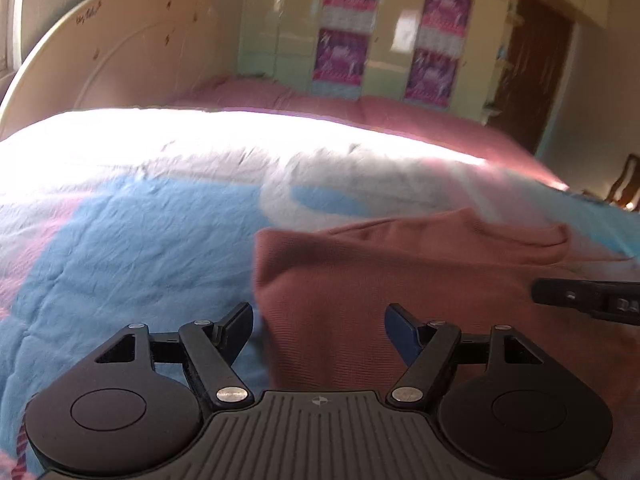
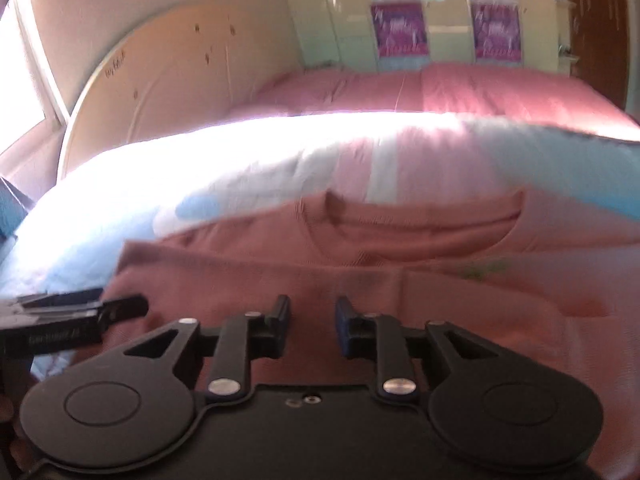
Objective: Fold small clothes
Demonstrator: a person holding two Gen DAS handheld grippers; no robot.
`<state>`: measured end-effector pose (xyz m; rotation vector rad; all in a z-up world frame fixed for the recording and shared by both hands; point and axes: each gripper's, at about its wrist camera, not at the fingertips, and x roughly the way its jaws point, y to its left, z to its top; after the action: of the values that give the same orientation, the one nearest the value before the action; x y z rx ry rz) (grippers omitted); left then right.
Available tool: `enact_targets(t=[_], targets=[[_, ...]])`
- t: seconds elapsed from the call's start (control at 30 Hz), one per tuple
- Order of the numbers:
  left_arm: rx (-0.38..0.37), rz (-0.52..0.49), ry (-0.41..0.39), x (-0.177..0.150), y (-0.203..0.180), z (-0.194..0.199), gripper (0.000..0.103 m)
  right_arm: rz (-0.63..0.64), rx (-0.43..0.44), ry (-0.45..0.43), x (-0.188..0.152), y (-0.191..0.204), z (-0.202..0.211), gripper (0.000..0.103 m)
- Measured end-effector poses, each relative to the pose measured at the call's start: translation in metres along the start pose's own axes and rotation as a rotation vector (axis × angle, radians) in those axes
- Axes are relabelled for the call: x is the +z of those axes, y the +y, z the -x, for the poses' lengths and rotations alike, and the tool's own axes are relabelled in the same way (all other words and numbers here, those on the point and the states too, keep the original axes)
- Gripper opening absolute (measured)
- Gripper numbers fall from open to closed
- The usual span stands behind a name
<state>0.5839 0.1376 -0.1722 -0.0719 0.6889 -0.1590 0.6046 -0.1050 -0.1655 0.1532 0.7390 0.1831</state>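
A rust-pink knit top (image 1: 400,272) lies flat on the quilt, its neckline (image 2: 420,220) on the far side and a folded layer across its near part. My left gripper (image 1: 320,328) hovers over the top's left edge, open wide, with nothing pinched between its fingers. My right gripper (image 2: 312,322) is low over the near middle of the top (image 2: 360,292), its jaws a narrow gap apart, and only the lying cloth shows through that gap. The right gripper's fingers (image 1: 580,298) enter the left wrist view from the right. The left gripper (image 2: 120,306) shows side-on at the left of the right wrist view.
The bed carries a blue, pink and white quilt (image 1: 120,240) with a pink blanket (image 2: 480,88) beyond it. A cream headboard (image 1: 120,60) stands at the far left, and a wardrobe with purple posters (image 1: 344,52) at the back. A wooden chair (image 1: 624,184) is at far right.
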Motion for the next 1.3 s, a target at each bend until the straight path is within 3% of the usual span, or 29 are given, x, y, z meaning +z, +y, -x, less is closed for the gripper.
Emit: enact_targets(t=[0.07,0.17,0.23,0.33,0.5,0.6,0.63,0.7,0.8,0.9,0.93,0.97,1.03,1.1,1.17,1.27,1.3], targets=[[-0.031,-0.004,-0.014,-0.005,-0.010,0.008,0.072,-0.001,0.018,0.002,-0.001,0.004,0.002,0.027],[0.017,-0.088,0.045,-0.018,-0.028,-0.003,0.072,0.043,-0.015,0.051,-0.015,0.012,-0.009,0.028],[-0.004,-0.113,0.011,-0.017,-0.030,0.003,0.072,0.040,-0.014,0.043,-0.013,0.015,-0.002,0.028],[-0.016,-0.109,-0.005,0.000,-0.027,-0.007,0.072,0.029,-0.020,-0.012,-0.002,0.011,0.010,0.028],[-0.009,-0.037,0.044,0.037,-0.018,-0.059,0.072,0.036,-0.091,0.072,0.022,0.005,-0.043,0.018],[-0.016,-0.007,0.046,0.043,-0.017,-0.062,0.072,0.048,-0.106,0.068,0.031,0.007,-0.049,0.022],[-0.017,-0.025,0.037,0.042,-0.018,-0.063,0.072,0.052,-0.104,0.056,0.031,0.009,-0.046,0.029],[0.005,-0.075,0.076,0.033,-0.022,-0.071,0.072,0.068,-0.077,0.040,0.026,0.013,-0.042,0.029],[0.002,-0.094,0.057,0.029,-0.028,-0.047,0.072,0.131,-0.098,0.067,0.017,0.015,-0.045,0.026],[-0.024,-0.118,0.047,0.013,-0.035,-0.029,0.079,0.071,-0.085,-0.008,0.014,0.007,-0.009,0.031],[-0.011,-0.131,0.073,0.006,-0.037,-0.035,0.079,0.046,-0.075,0.018,0.009,0.003,-0.011,0.029],[0.009,-0.155,0.042,0.000,-0.042,-0.031,0.079,0.057,-0.088,0.082,0.001,0.001,-0.021,0.028],[0.006,-0.143,0.037,-0.001,-0.046,-0.019,0.079,0.107,-0.112,0.055,-0.006,0.005,-0.013,0.026],[-0.005,-0.140,0.024,-0.006,-0.045,-0.004,0.079,0.057,-0.115,-0.001,-0.005,-0.004,0.009,0.030],[0.015,-0.167,0.051,-0.016,-0.044,0.000,0.079,0.032,-0.167,-0.037,-0.010,-0.019,0.028,0.033],[0.041,-0.181,0.055,-0.029,-0.031,0.014,0.079,0.048,-0.289,0.020,-0.031,-0.050,0.041,0.029],[0.048,-0.169,0.058,-0.028,-0.025,0.020,0.079,0.044,-0.278,0.007,-0.036,-0.058,0.052,0.031]])
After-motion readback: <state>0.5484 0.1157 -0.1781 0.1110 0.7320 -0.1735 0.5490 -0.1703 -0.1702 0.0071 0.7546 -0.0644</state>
